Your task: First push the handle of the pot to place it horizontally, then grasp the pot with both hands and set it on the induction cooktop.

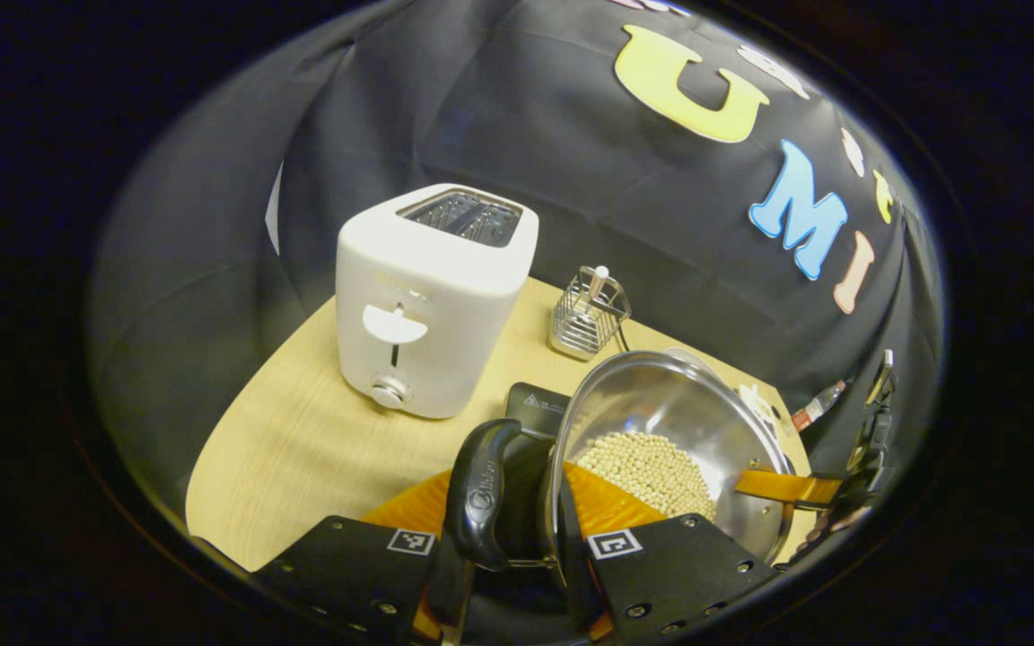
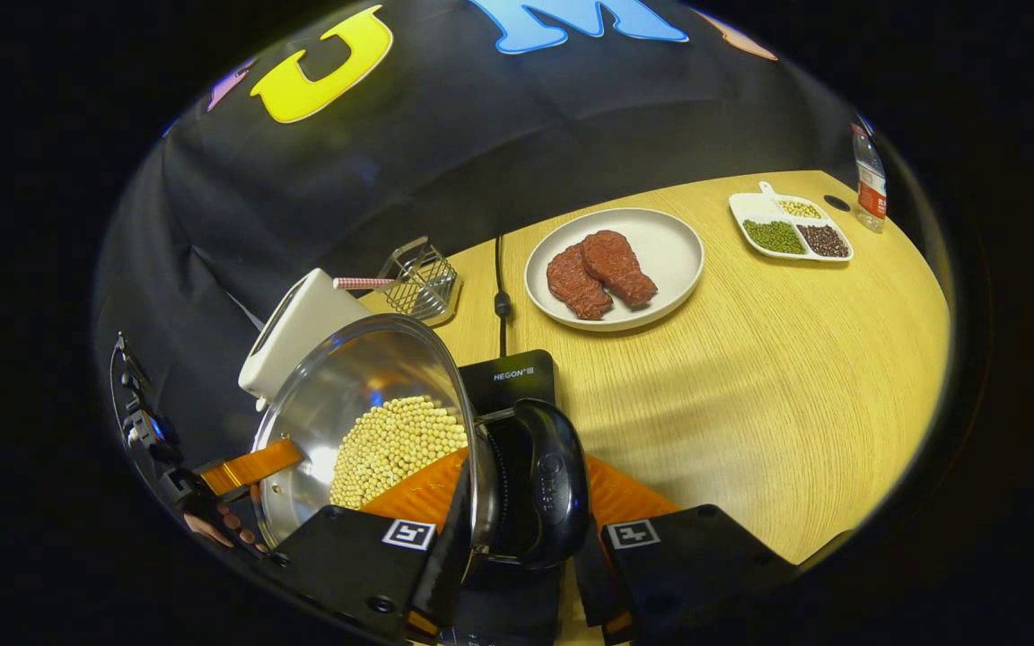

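In the left gripper view, the left gripper [image 1: 517,547] is clamped across one side of the pot [image 1: 670,431]: one finger lies inside the bowl against the wall, the other outside, with the rim and the black side handle [image 1: 481,493] caught between them. The jaws stand only as far apart as that wall and handle mount allow. In the right gripper view, the right gripper [image 2: 517,538] grips the opposite side in the same manner, one finger inside the bowl, the other outside, closed about the rim beside the second black handle [image 2: 548,484]. The pot is a steel bowl holding a heap of pale beans [image 2: 396,440]. It hangs between the two grippers above the black induction cooktop [image 2: 512,377], whose far edge shows beyond the handle; whether the base touches the cooktop cannot be told. Each view also shows the far gripper's finger reaching over the opposite rim. On the wooden table [image 2: 795,377], a white toaster [image 1: 432,296] stands near the pot, a wire basket [image 1: 587,314] behind it. A plate [image 2: 665,247] with two pieces of red meat [image 2: 602,272] lies beyond the cooktop, a divided dish [image 2: 791,229] of beans and a bottle [image 2: 869,184] farther off.
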`<state>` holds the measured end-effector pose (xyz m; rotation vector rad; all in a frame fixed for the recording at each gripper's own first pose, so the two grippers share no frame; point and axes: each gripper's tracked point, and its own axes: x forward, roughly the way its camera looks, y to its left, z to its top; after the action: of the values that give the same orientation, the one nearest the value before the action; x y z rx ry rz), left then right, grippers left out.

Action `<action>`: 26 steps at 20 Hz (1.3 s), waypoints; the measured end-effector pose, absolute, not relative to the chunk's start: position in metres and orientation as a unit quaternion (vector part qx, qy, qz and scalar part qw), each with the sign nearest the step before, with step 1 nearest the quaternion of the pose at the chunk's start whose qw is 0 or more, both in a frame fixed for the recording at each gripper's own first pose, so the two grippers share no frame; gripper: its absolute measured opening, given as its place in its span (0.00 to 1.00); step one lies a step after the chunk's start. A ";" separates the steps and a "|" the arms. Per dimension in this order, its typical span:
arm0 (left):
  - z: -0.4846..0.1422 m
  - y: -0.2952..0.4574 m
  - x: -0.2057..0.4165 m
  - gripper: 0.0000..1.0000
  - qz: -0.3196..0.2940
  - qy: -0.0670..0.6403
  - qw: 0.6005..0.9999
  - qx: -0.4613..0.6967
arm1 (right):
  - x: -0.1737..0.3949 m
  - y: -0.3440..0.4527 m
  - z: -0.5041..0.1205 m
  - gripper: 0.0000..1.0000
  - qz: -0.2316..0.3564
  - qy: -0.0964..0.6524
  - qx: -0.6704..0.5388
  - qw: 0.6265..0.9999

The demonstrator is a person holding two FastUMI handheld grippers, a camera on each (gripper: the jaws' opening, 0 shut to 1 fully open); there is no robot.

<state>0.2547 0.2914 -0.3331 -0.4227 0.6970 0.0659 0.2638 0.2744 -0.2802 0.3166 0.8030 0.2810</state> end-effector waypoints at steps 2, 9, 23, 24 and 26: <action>-0.329 0.290 0.255 0.47 0.032 0.326 0.920 -0.214 | 0.263 0.273 -0.281 0.53 0.139 0.385 0.149 0.900; -0.335 0.291 0.253 0.46 0.028 0.334 0.917 -0.216 | 0.259 0.276 -0.282 0.60 0.151 0.388 0.146 0.897; -0.249 0.306 0.218 0.82 0.102 0.336 0.933 -0.073 | 0.221 0.208 -0.228 0.99 0.150 0.372 0.156 0.902; -0.233 0.302 0.214 0.88 0.107 0.322 0.937 -0.078 | 0.221 0.197 -0.219 0.98 0.146 0.363 0.157 0.907; -0.199 0.295 0.209 0.88 0.125 0.292 0.945 -0.077 | 0.214 0.173 -0.199 0.98 0.138 0.341 0.151 0.917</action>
<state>0.2094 0.2955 -0.1991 -0.1563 0.5944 0.2549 0.2143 0.1728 -0.1986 0.3106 0.7017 0.2840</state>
